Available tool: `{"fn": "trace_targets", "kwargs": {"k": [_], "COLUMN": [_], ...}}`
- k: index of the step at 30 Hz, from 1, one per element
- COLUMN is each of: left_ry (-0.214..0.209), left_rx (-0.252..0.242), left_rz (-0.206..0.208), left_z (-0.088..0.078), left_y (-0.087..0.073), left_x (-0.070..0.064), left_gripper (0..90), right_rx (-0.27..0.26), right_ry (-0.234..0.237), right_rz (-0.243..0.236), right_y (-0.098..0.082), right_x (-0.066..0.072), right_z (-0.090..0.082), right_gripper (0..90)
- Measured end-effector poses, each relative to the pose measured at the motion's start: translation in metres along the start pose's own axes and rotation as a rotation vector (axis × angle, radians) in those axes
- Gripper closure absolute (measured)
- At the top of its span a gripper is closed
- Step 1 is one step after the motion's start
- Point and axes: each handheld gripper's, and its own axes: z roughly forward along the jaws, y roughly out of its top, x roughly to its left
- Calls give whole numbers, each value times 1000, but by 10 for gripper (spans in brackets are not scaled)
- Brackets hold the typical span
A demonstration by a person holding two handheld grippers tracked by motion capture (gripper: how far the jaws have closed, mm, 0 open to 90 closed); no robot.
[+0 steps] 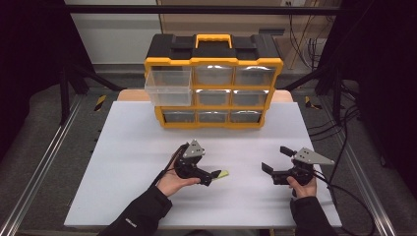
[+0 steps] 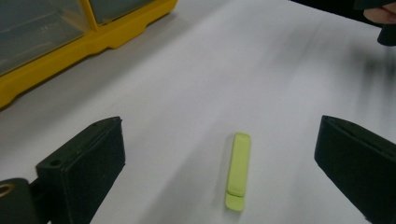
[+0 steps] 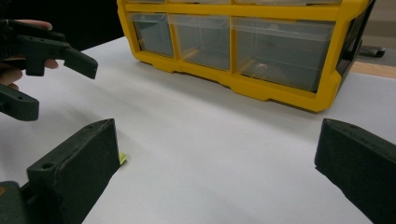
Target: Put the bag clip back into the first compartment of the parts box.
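1. Drawer cabinet (image 1: 213,88), yellow and black, stands at the far side of the white table (image 1: 123,162) and serves as the landmark; its top-left clear drawer (image 1: 168,86) is pulled out toward the person, a likely home for the small piece, though that is only a judgement.
2. Left tool (image 1: 215,177) sits well in front of the cabinet, jaws spread wide and empty. To do the pickup well, I would lower it so the jaws straddle the strip across its narrow width, centre the strip between them, then close gently, since so thin a flat piece could slip or tip.
3. Right tool (image 1: 275,160) hangs to the right of the left one, equally far in front of the cabinet, jaws also wide apart with nothing between them; it should stay clear.
4. Green strip (image 2: 238,170), a slim lime piece, lies flat on the table in front of the cabinet, between the left tool's jaws but not touched by them.
5. Hard to make out: in the high view the left tool covers most of the strip; in the right gripper view a jaw hides all but a green corner (image 3: 122,158). Drawer contents are blurred behind the plastic, so I cannot tell what they hold.
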Motion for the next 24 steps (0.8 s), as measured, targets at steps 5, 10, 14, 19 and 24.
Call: {"fn": "trace_targets", "kwargs": {"k": [5, 10, 14, 19, 24], "left_ry": [-13, -26, -16, 6, -4], "left_rx": [45, 102, 126, 149, 161], "left_rz": [11, 28, 37, 37, 35], "left_z": [12, 24, 31, 37, 39], "left_y": [-1, -3, -4, -7, -8], "left_x": [-2, -7, -9, -10, -10], "left_gripper": [19, 27, 51, 121, 186], "right_rx": [1, 4, 4, 5, 4], "right_ry": [-2, -3, -3, -2, -1], "right_rz": [2, 0, 0, -5, 0], "right_y": [0, 0, 0, 0, 0], "right_x": [0, 0, 0, 0, 0], "right_z": [0, 0, 0, 0, 0], "right_gripper": [4, 4, 4, 4, 4]}}
